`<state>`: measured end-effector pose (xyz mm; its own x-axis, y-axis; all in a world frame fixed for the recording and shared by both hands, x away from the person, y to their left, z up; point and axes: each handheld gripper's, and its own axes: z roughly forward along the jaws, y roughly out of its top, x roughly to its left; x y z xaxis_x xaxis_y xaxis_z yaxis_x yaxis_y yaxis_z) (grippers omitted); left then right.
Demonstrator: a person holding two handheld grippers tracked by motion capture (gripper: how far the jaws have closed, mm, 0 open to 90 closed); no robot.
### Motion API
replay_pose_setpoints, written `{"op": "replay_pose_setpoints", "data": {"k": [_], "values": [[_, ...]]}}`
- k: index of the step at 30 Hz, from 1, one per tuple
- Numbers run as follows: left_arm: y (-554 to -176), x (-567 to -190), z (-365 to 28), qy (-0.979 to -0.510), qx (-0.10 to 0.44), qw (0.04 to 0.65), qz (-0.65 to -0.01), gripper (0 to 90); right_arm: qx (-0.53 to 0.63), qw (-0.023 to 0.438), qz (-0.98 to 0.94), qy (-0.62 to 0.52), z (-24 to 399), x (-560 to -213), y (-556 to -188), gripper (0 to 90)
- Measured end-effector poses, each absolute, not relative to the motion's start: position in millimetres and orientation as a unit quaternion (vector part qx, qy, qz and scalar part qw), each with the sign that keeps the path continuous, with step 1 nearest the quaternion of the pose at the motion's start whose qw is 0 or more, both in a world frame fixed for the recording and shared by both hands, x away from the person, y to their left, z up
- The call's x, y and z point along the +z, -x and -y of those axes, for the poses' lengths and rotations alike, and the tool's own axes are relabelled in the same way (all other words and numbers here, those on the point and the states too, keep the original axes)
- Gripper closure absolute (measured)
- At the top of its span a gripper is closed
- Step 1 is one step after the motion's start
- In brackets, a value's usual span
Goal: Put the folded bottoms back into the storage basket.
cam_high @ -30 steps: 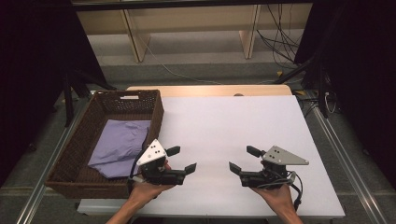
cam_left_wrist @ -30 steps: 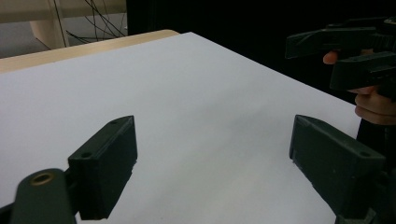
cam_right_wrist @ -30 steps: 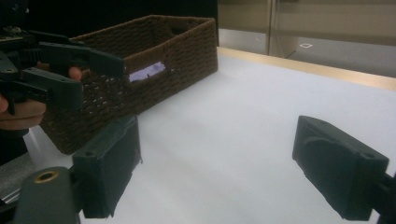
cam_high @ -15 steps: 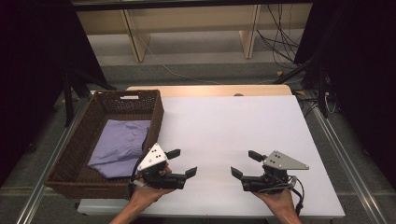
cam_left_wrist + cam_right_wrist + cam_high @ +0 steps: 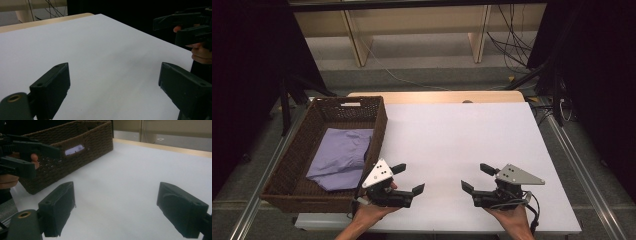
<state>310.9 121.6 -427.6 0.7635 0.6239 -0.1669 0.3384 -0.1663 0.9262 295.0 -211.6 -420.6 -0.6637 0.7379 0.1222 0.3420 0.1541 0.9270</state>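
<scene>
Grippers face each other low over the near edge of a white table (image 5: 472,135), each held in one of a person's hands, with a dark wicker basket (image 5: 379,117) at the table's left side serving as the fixed mark. Nearest that basket, just off its near right corner, the left gripper (image 5: 408,179) points toward the middle of the table with its jaws standing wide, having just been opening, and bare tabletop between them; the same gap shows in the left gripper view (image 5: 112,87). Well to the right of the basket, the right gripper (image 5: 475,178) points back toward it, its jaws likewise spread wide with no object between the pads, as the right gripper view (image 5: 115,210) confirms. A grey three-cornered plate sits atop each tool. Inside the basket lies a folded lavender cloth (image 5: 339,155), resting on the floor of the basket toward its near end, apart from both grippers. In the right gripper view the basket (image 5: 75,152) stands beyond the left jaw, a slot in its end wall showing a pale patch, and the left gripper (image 5: 47,157) hangs in front of its near corner
</scene>
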Motion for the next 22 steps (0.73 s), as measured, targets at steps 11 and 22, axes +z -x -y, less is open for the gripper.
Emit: {"op": "replay_pose_setpoints", "data": {"k": [11, 22], "values": [[-312.0, -426.5, -123.5, -0.746, 0.132, 0.568, -0.321, 8.5, 0.54, 0.188, -0.734, -0.366, 212.2, -420.0, -296.0, 16.1], [-312.0, -426.8, -123.1, -0.745, 0.132, 0.568, -0.324, 8.5, 0.539, 0.188, -0.735, -0.366, 212.0, -420.0, -296.7, 16.0]]}}
